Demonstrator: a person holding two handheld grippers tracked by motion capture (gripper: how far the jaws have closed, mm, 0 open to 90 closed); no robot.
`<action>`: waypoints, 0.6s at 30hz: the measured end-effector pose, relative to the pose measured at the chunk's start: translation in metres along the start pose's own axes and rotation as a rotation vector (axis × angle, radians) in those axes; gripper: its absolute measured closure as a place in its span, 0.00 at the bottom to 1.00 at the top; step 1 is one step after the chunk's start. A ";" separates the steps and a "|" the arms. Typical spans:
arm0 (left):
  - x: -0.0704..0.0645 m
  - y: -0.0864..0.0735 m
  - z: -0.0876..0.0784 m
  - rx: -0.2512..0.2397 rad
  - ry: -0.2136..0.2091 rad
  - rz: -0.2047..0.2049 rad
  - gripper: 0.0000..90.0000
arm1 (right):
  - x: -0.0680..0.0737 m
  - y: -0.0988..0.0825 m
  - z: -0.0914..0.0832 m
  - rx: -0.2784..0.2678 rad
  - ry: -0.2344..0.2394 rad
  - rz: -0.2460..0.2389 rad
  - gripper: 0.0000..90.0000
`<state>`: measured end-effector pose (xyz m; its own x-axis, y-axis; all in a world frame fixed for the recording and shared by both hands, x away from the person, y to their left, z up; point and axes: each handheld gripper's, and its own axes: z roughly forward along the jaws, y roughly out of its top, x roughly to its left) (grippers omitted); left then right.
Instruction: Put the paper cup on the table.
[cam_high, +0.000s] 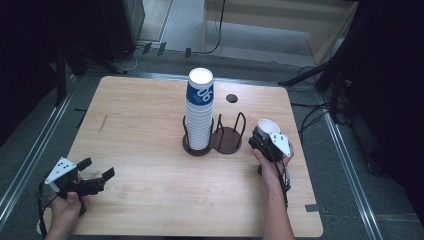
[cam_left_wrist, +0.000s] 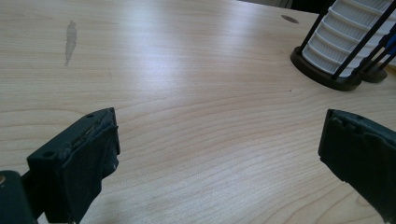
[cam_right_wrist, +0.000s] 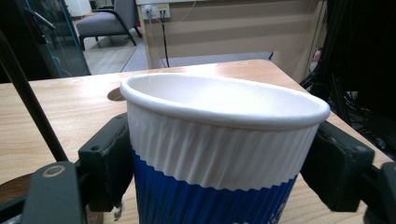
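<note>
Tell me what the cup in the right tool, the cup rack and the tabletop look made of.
Cup: paper by its look, matte white ripple-ribbed wall, blue lower band, rolled rim. Rack: likely dark metal wire posts on round brown bases. Tabletop: pale wood grain, smooth with slight sheen, possibly laminate.

You have one white-and-blue ribbed paper cup (cam_right_wrist: 219, 154) held upright with its open mouth up, clamped between the two black jaws of your right gripper (cam_high: 266, 141), just right of the dark wire two-ring cup holder (cam_high: 227, 140) at the table's middle. A tall stack of the same white ribbed paper cups (cam_high: 200, 107), upside down with a blue-banded one on top, stands in the holder's left ring. The right ring holds no cup.
</note>
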<state>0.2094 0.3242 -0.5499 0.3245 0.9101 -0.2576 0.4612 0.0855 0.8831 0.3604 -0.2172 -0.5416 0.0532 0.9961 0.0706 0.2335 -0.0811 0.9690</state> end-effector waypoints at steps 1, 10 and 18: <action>0.000 0.000 0.000 0.002 0.000 0.001 0.00 | 0.000 0.000 0.000 0.004 0.001 0.001 0.21; 0.000 0.000 0.000 0.003 -0.006 -0.004 0.00 | 0.001 0.000 -0.005 0.024 0.024 -0.023 0.21; 0.001 0.000 0.000 0.004 -0.008 -0.004 0.00 | 0.003 -0.005 -0.009 0.049 0.050 -0.050 0.18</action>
<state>0.2096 0.3250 -0.5497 0.3288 0.9066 -0.2646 0.4661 0.0879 0.8803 0.3510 -0.2130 -0.5441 -0.0081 0.9993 0.0358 0.2819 -0.0321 0.9589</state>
